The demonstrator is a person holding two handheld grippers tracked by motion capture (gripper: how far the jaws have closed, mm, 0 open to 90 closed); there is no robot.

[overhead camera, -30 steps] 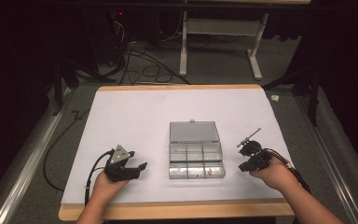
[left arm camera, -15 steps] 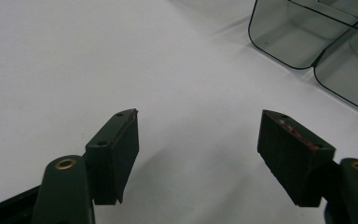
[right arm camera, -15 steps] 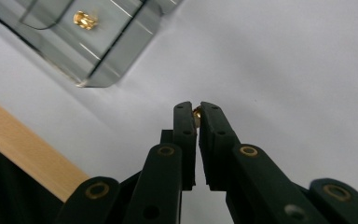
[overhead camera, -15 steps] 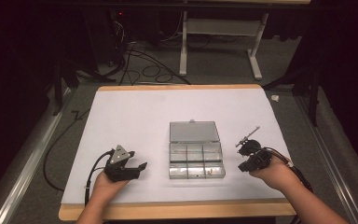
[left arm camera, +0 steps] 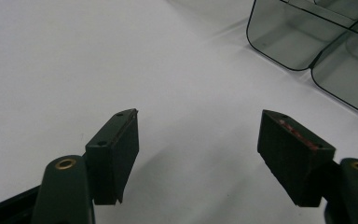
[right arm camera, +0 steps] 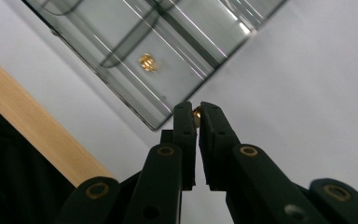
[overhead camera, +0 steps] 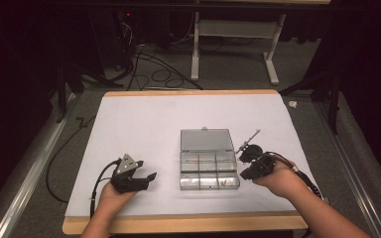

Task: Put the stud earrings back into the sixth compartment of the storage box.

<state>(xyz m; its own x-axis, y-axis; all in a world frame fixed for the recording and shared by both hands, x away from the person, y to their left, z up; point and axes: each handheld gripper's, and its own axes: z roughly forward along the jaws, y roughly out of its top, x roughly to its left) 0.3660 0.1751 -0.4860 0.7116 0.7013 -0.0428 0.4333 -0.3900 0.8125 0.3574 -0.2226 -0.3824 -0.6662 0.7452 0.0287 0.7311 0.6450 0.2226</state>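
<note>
A clear plastic compartment box lies open at the table's middle, its lid flat behind it. One small brass piece rests in a near-row compartment. My right gripper is shut on another small brass piece pinched at its tips, just off the box's near right corner. In the high view the right gripper hovers beside the box's right side. My left gripper rests to the left of the box, open, with nothing between its fingers.
The white table sheet spreads wide behind and to the left of the box. The wooden front edge runs close under the right gripper. Cables trail from both grippers, and a white desk frame stands on the floor behind.
The right gripper has lifted a little and shifted left toward the box, still shut. The left gripper has stayed where it was.
</note>
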